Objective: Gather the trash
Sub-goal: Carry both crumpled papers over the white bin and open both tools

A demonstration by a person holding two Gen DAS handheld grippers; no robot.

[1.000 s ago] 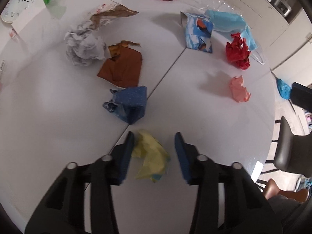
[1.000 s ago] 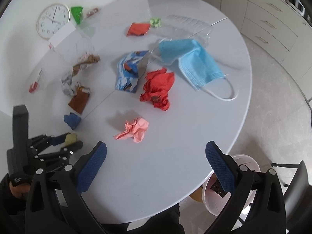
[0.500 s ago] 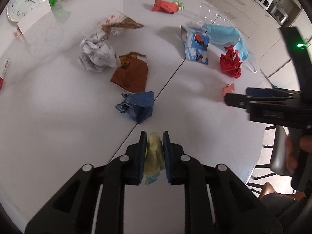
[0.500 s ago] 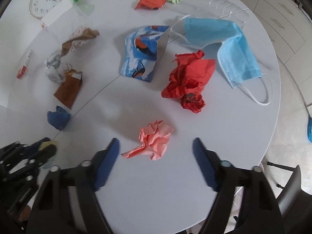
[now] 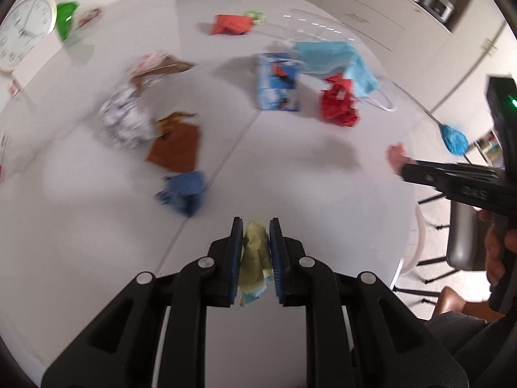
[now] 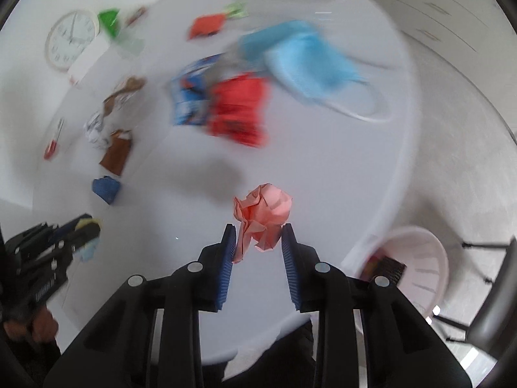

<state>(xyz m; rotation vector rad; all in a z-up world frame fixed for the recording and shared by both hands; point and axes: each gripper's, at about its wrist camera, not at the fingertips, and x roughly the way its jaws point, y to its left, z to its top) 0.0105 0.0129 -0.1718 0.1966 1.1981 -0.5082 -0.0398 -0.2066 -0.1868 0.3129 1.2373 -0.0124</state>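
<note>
I am gripping two pieces at once. The left gripper [image 5: 256, 242] is clamping the crumpled yellow paper scrap [image 5: 255, 258]; the scrap is pinched between both blue pads and hanging below them, clear of the white round table [image 5: 290, 177].

The right gripper [image 6: 258, 242] is closing on the crumpled pink paper ball [image 6: 263, 218]. The ball is sitting between the pad tips, its top standing past them. The left pad is touching a paper fold; at the right pad blur is hiding the contact, so I am judging it gripped, not certain.

Nothing from this pair is binned yet. The white plastic bin [image 6: 416, 268] is standing on the floor beside the table edge, already holding some litter.

Still lying on the table: a red crumpled wrapper [image 5: 339, 103], a light-blue face mask [image 5: 329, 55], a blue printed carton [image 5: 278, 80], a brown paper piece [image 5: 176, 148], a dark-blue folded scrap [image 5: 184, 190], a white crumpled paper wad [image 5: 126, 119].
</note>
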